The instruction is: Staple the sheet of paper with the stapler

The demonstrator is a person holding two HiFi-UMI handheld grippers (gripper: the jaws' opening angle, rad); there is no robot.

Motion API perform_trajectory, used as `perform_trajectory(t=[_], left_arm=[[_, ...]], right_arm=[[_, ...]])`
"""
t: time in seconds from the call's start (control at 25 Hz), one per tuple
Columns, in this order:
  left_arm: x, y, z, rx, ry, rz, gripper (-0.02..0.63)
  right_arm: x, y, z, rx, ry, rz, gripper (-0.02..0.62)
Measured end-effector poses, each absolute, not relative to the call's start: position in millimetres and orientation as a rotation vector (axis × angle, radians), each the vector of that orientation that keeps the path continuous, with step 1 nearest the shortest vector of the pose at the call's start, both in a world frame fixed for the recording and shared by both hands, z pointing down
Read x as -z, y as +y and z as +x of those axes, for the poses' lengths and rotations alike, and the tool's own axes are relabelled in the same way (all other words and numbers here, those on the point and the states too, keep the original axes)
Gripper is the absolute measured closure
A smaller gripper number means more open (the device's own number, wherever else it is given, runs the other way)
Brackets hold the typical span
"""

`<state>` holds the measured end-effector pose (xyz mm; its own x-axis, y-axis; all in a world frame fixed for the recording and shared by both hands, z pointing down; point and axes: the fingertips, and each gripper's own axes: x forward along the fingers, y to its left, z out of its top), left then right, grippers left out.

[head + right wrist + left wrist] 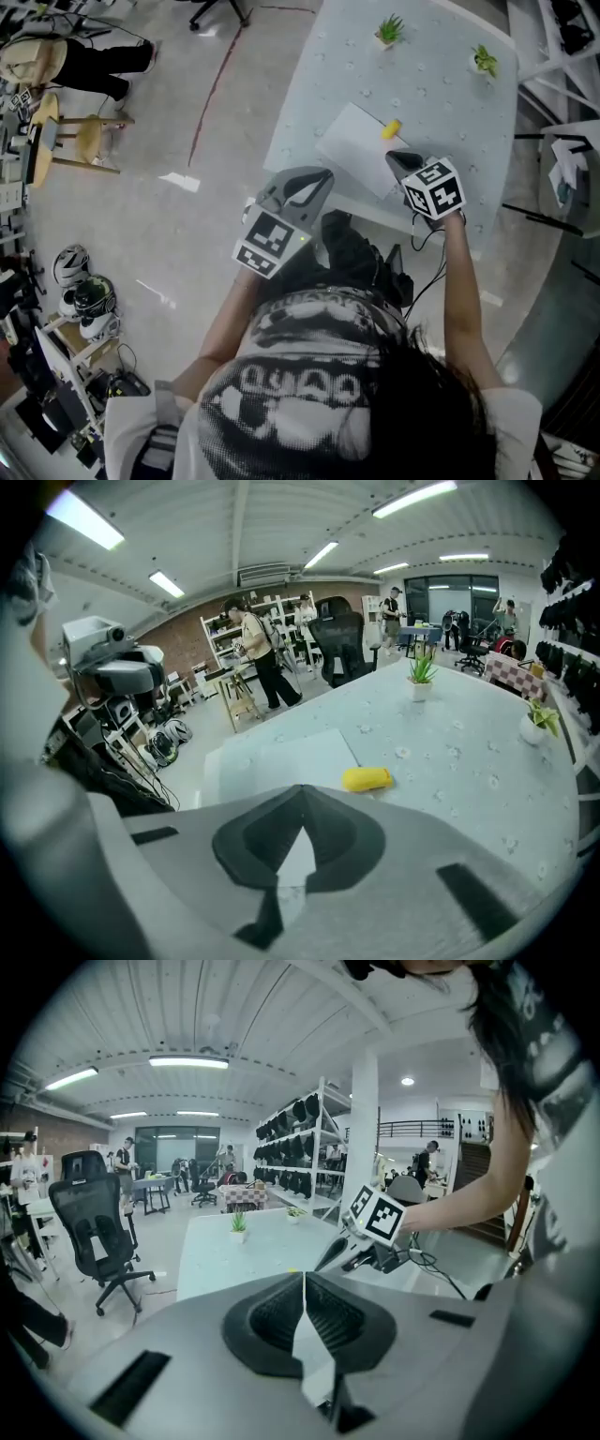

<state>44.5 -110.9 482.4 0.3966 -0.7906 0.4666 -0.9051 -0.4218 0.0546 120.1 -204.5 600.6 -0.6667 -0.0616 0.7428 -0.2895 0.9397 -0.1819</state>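
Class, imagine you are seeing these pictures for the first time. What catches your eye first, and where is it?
The bright yellow stapler stands out, lying at the edge of a white sheet of paper on the pale table. Nearer the person, the left tool is held off the table's near side and the right tool close to the paper. Each carries a black-and-white marker cube, and both are shut with nothing between their jaws.

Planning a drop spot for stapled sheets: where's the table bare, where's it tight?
Bare: the wide stretch of table between the stapler and the two potted plants, and the strip right of the stapler in the head view. Tight: the near edge, where the sheet of paper, the stapler and the right gripper bunch up.
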Motion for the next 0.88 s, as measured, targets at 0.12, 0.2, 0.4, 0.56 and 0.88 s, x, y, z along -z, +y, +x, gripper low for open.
perform_trajectory(t=[0.12,0.2,0.4,0.56,0.88], left_arm=[[-484,-86,43,-0.557,-1.465,2.36,0.6],[-485,-67,38,-0.563,-1.468,2.354,0.6],[-483,-12,21,-0.564,-1.494,2.347,0.6],[-478,37,6,-0.556,-1.51,2.348,0.6],[-485,123,-16,-0.55,-1.505,2.35,0.6]], right_arm=[[-597,-178,115,-0.386,-2.317,0.276,0.594],[-593,-160,111,-0.397,-2.335,0.298,0.594],[-584,-109,100,-0.407,-2.365,0.351,0.594],[-575,-63,90,-0.395,-2.387,0.386,0.594],[-560,31,73,-0.382,-2.448,0.469,0.594]])
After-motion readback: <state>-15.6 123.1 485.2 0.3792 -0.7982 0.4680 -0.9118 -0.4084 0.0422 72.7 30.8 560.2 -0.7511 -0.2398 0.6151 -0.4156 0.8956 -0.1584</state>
